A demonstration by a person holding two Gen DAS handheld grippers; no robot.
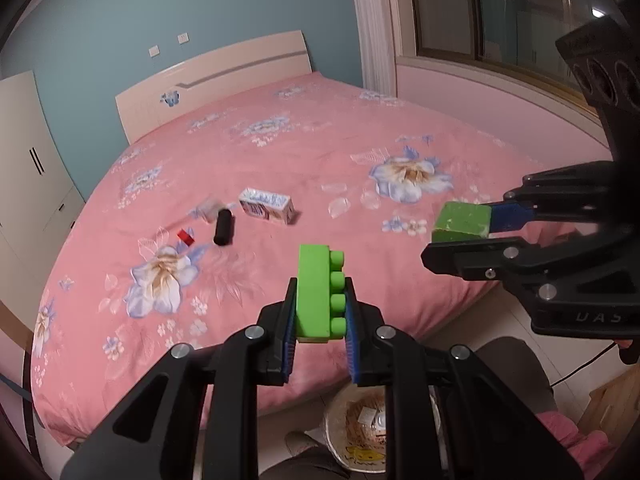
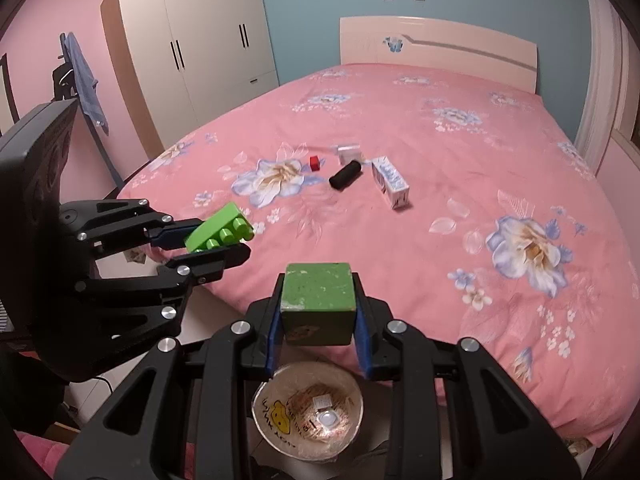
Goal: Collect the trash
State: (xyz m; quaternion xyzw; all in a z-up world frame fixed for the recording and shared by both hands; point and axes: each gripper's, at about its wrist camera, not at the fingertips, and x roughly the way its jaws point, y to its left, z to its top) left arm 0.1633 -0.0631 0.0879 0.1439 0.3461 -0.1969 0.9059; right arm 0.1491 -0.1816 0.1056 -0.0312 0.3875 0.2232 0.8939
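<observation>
Both tongs hang past the near edge of the bed (image 2: 440, 128), above the strip of floor where a round bin (image 2: 308, 412) lined with clear plastic stands. The left tongs (image 1: 320, 308) are clamped on one bright green studded brick (image 1: 318, 292), held upright with its studs facing right in the left wrist view. The right tongs (image 2: 318, 308) are clamped on one darker green block (image 2: 318, 300), scuffed and cube-shaped. The bin sits directly under both pairs of tongs, close against the bed's edge; a few small scraps lie in its bottom.

Room to move: the bed's pink flowered cover is open on every side of the remaining litter. A wardrobe (image 2: 192, 48) bounds the far left side, the headboard (image 2: 436, 46) the far end, and a window ledge (image 1: 500, 92) the right side.

Count on the cover, grouped near the middle and well away from all edges: one black cylinder (image 2: 345, 175), one small red cube (image 2: 315, 163), one white-and-blue carton (image 2: 390, 182) lying on its side, and one small pale box (image 2: 349, 153), blurred.
</observation>
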